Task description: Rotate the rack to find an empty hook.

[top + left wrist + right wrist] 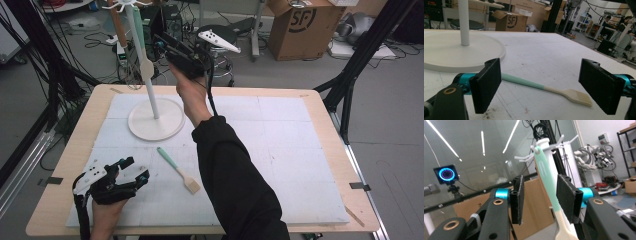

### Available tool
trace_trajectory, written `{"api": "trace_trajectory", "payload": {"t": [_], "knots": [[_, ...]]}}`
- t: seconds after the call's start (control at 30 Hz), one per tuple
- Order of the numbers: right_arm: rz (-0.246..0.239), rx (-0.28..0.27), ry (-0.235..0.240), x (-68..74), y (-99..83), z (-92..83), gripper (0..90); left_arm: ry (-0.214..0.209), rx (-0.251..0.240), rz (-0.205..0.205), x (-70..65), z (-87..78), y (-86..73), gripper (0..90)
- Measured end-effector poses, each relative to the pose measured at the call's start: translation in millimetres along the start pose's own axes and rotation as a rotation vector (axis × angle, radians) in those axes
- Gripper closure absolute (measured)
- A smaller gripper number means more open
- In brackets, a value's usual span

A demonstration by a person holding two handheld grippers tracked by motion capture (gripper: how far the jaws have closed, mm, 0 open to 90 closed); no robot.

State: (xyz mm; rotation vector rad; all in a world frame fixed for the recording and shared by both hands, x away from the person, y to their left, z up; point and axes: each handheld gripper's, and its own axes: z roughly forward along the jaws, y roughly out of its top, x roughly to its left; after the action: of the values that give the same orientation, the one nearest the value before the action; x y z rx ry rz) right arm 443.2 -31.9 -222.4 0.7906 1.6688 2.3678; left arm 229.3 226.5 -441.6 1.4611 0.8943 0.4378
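Observation:
A white hook stand (156,122) rises at the back left of the mat. From one of its hooks hangs a spatula (146,69) with a mint handle and a cream blade. My right gripper (161,45) is raised beside the stand's top. In the right gripper view its jaws (541,197) stand open with the spatula handle (546,177) between them, close to the right pad and not pinched. A mint-handled pastry brush (179,171) lies flat on the mat. My left gripper (135,169) rests at the front left, open, with the brush (571,96) lying just past its jaws (542,86).
A white foam mat (280,150) covers most of the wooden table. A second, brown-handled utensil (116,22) hangs from the stand. Behind the table are a cardboard box (305,27), a stool (225,47) and black frame legs (350,85).

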Motion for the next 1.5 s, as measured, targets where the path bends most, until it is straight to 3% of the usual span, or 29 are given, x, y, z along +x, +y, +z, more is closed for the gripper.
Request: {"api": "trace_trajectory", "payload": {"t": [0.43, 0.8, 0.93, 1.5], "knots": [[0.023, -0.044, 0.019, -0.6, 8.5, 18.3, 89.9, 0.001, -0.006, -0.006, 1.6, -1.2, 0.0, 18.9], [0.057, -0.072, -0.004, -5.4, 12.1, 33.8, 90.0, -0.002, -0.010, -0.012, 1.7, -0.6, 0.1, 18.9], [0.069, -0.070, 0.008, -5.6, 16.3, 43.5, 90.0, -0.012, -0.007, -0.010, 0.9, 0.5, 0.4, 18.9], [0.095, -0.058, 0.020, 6.9, 12.8, 67.2, 90.0, -0.015, -0.020, -0.020, 1.7, -0.2, 0.8, 18.9]]}}
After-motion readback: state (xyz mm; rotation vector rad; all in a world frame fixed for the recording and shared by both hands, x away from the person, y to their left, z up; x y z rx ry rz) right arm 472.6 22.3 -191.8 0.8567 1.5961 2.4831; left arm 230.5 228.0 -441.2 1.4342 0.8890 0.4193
